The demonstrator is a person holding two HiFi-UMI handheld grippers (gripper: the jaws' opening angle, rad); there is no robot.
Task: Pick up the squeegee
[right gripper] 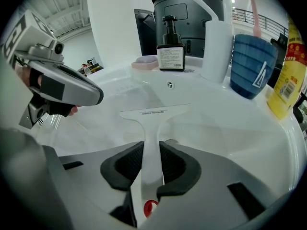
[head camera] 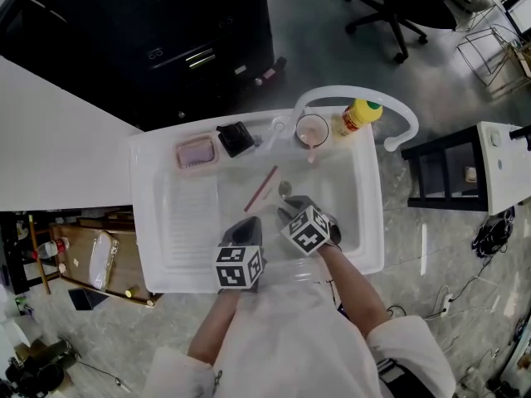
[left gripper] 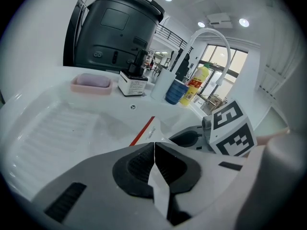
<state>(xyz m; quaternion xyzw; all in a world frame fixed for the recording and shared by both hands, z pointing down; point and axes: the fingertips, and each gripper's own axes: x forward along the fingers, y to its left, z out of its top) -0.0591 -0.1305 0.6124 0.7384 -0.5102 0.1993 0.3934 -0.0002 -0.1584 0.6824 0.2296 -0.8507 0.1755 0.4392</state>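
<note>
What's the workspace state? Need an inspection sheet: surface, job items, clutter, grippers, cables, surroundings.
Surface: white sink with ribbed drainboard.
Job's things: squeegee, handle in the right gripper, blade pointing away over the basin.
Clutter: pink soap dish, dispenser bottle, blue cup and yellow bottle along the back rim by the faucet.
Grippers: right gripper shut on the squeegee handle; left gripper shut, empty.
Cables: loose cables on the floor right of the sink.
Surroundings: office chair, black shelf unit.
</note>
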